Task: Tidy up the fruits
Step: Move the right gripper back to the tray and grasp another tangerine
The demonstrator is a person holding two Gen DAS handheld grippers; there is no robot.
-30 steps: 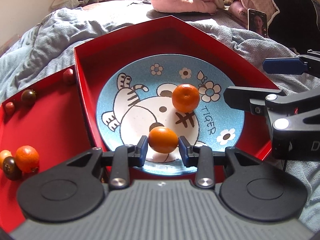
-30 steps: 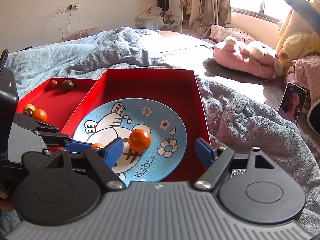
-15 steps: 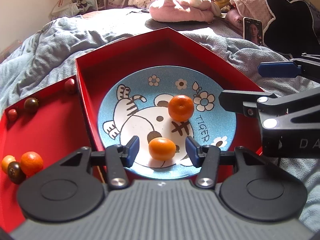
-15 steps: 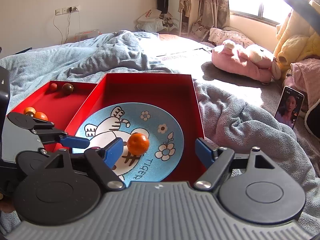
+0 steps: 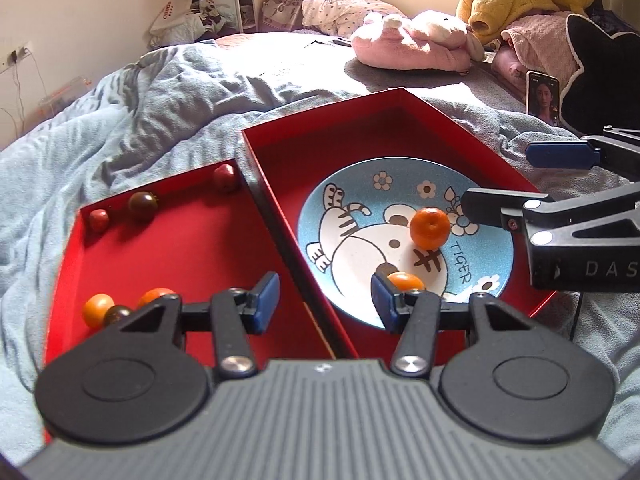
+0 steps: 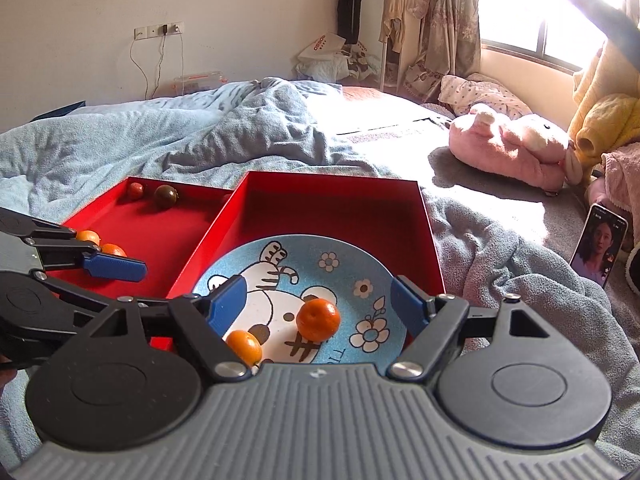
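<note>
1. The left gripper, wide open and empty, has swung from the plate toward the left tray.
2. The small orange stays on the plate, lower centre (beside its right finger).
3. The right gripper still hovers open over 2 oranges.

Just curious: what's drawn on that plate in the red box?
A white cartoon tiger with flowers on the blue plate, lettered "TIGER"; clearest in the left wrist view.

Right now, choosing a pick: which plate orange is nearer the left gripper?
The smaller orange at the plate's near edge, beside the left gripper.
</note>
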